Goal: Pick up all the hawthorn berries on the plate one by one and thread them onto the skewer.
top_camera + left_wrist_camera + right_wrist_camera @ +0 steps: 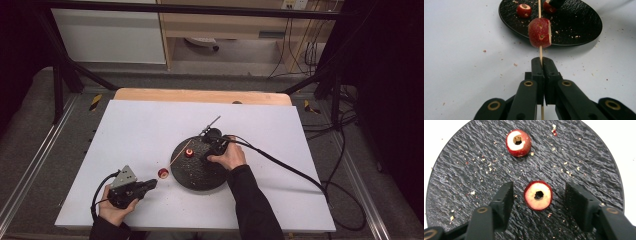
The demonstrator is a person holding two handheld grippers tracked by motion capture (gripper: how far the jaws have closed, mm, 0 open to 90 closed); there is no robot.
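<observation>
Worktop (150,125): white sheet, crumbs scattered across it.

Plate (190,175): black, round, textured, right of centre; crumbs on it.

Skewer (540,53): thin wooden stick, running from the left gripper up over the plate rim.

Left gripper (150,184): near the front left, jaws fully closed on the skewer's lower end.

Skewered fruit (540,32): one red cored piece threaded on the stick, just short of the plate edge.

Right gripper (539,195): over the plate, jaws part open, one either side of a loose fruit, neither pad touching it.

Loose fruit (538,195): red skin, pale cut face up, cored, lying on the plate.

Second fruit (518,143): same kind, farther along the plate, apart from the jaws.
</observation>
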